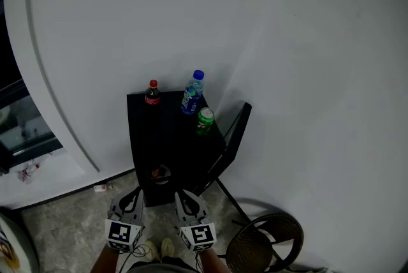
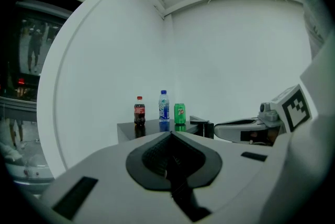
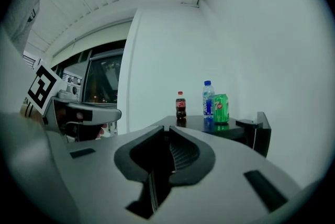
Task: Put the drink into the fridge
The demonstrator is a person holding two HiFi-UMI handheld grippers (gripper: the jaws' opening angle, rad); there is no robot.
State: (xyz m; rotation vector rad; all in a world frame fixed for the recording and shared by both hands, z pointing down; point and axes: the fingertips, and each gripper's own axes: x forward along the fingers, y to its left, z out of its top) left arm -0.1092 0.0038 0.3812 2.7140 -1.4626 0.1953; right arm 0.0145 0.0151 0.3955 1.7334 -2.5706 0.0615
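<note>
Fingers on your left gripper point(image 2: 170, 135) are pressed together with nothing between them, and the fingers on your right gripper point(image 3: 167, 129) are drawn in until the tips all but meet, also empty. You hold both side by side, low in the head view, in front of a black cabinet point(image 1: 162, 150). A white wall point(image 1: 287, 42) fills most of the scene behind it. The cabinet stands in the corner, with a dark panel point(image 1: 234, 131) angled out from its right side. A round woven stool point(image 1: 264, 243) sits on the floor to your right. The drinks stand on the cabinet's top, well apart from both grippers. The blue-capped bottle point(image 1: 192, 93) is at the back right, and the red-capped cola bottle point(image 1: 152, 92) is at the back left. The green can point(image 1: 204, 120) is just in front of the blue-capped bottle, near the right edge.
</note>
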